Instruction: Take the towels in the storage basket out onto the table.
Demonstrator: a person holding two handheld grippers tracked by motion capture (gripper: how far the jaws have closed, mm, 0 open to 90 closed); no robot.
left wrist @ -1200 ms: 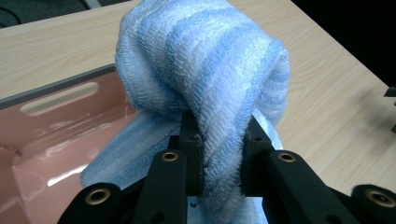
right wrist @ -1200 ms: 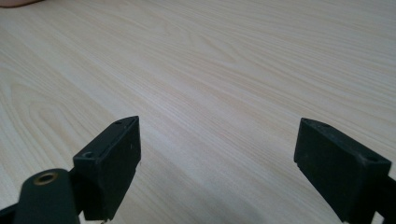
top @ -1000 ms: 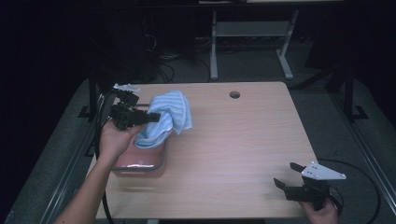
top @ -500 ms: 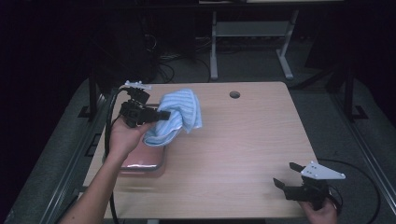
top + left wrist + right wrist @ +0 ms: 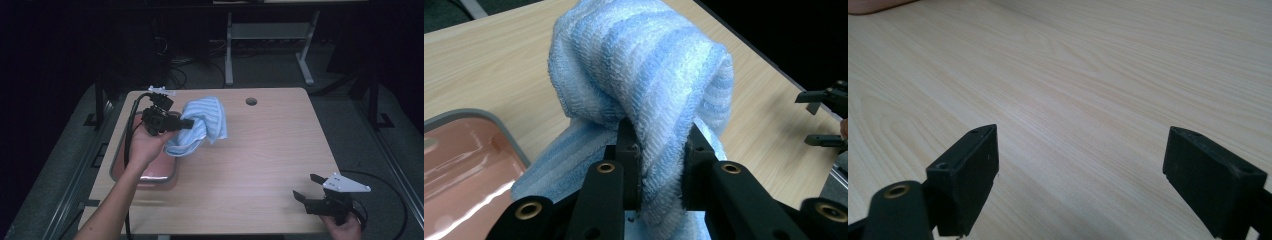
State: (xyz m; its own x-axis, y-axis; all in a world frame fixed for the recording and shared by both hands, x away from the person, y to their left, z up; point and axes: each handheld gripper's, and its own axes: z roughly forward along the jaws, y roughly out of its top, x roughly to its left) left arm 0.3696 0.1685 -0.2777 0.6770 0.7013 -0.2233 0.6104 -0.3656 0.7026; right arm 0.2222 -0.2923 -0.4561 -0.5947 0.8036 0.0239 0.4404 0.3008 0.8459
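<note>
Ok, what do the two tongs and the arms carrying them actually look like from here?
Both tongs are black, each with two flat, blocky jaws. The left tongs show brass-coloured screw holes along the linkage and trail a black cable. The right tongs carry a grey three-cornered plate on top. The left forearm is bare, no sleeve.

Towel (image 5: pixel 200 125) right of tray (image 5: pixel 116 162), tray on table's (image 5: pixel 260 165) left edge

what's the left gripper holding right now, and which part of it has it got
The left gripper holds the blue striped towel, pinching a bunched fold near its lower end; the rest bulges beyond the jaws.
</note>
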